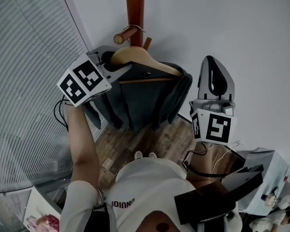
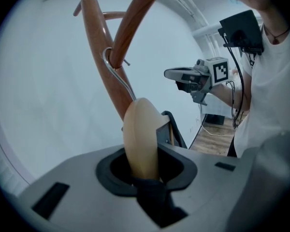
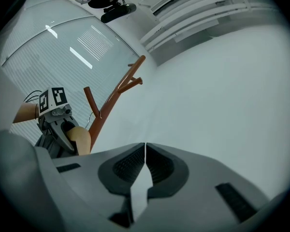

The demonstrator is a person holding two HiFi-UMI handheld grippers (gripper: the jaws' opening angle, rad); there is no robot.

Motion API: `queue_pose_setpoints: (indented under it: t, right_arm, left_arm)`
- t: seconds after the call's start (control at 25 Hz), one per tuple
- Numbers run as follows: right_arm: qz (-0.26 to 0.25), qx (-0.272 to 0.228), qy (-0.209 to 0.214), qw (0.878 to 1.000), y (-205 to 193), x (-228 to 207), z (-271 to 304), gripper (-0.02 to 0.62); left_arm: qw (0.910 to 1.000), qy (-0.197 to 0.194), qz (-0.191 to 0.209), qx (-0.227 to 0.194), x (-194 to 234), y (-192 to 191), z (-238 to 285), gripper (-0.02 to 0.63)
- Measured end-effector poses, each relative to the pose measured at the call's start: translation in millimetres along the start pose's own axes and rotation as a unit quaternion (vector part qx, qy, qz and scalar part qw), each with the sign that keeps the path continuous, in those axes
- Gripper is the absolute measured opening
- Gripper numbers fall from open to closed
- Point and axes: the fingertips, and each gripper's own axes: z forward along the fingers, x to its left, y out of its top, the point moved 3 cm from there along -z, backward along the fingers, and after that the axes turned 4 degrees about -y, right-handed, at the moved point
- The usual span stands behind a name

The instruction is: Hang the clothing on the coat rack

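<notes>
Wooden hanger (image 1: pixel 135 57) w/ dark clothing (image 1: pixel 145 98) hung on the coat rack (image 1: pixel 134 6), its wire hook over a peg (image 1: pixel 124 36) right by the pole. Left gripper (image 2: pixel 146 166) sat slack round the hanger's shoulder end, pads not pressing; the best finish looked like backing straight off w/o nudging the hook off the peg. Right gripper (image 3: pixel 144 153) was clenched on nothing, well apart; no containers in play.

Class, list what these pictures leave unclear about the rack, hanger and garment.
Rack base: head view, behind the garment; gripper views, behind the hanger.
Garment's kind: head view, dark bunched folds; elsewhere only a scrap.
Hanger's far end: head view, under the garment; left gripper view, blocked by its near end.
</notes>
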Motion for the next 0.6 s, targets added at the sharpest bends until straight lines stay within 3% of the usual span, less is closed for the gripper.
queue_pose_setpoints:
  t: [0.12,0.32,0.6]
  right_arm:
    - [0.000,0.001,0.002,1.000,-1,1,0,0.021]
    - [-0.013,0.007,0.008,1.000,-2,5,2,0.021]
    - [-0.018,0.005,0.015,1.000,1,13,0,0.021]
  left_arm:
    - [0.9999,0.009,0.000,-0.003,2,0,-3,0.105]
    - [0.9971,0.056,0.027,-0.044,11,7,-12,0.206]
    - [0.9909,0.100,0.032,-0.085,8,15,-38,0.225]
